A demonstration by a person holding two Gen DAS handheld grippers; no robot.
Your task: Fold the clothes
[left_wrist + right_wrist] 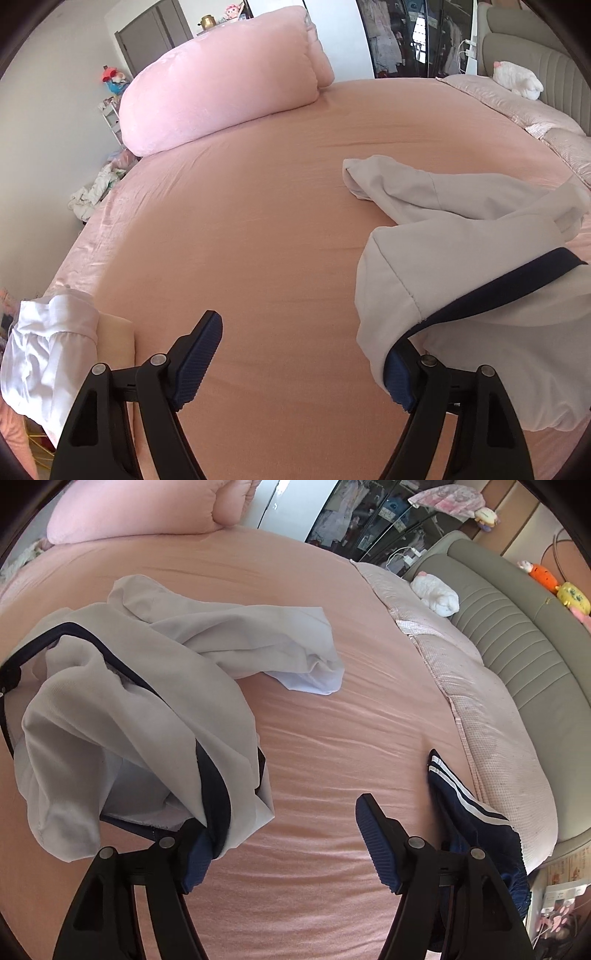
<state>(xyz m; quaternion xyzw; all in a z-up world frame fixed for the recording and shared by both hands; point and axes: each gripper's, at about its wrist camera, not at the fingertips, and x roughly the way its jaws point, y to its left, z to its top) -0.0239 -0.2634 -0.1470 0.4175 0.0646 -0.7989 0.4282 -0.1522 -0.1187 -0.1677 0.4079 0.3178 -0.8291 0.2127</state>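
Note:
A crumpled pale grey-white garment with a navy band [461, 266] [155, 672] lies on the pink bed sheet [240, 240]. My left gripper [299, 365] is open; the garment's edge drapes over its right finger, and only sheet shows between the pads. In the right wrist view my right gripper [286, 845] is open too, with the garment's navy-edged hem hanging over its left finger [197, 856]. A navy garment with white stripes [469, 819] lies just right of its right finger. A white folded garment [48, 354] sits at the bed's near left edge.
A bulky pink duvet [221, 85] is piled at the far left of the bed. Pale pillows [480, 686] and a white plush toy [436, 594] lie along the grey padded headboard [517, 635]. Clothes are heaped on the floor [96, 192] by the left wall.

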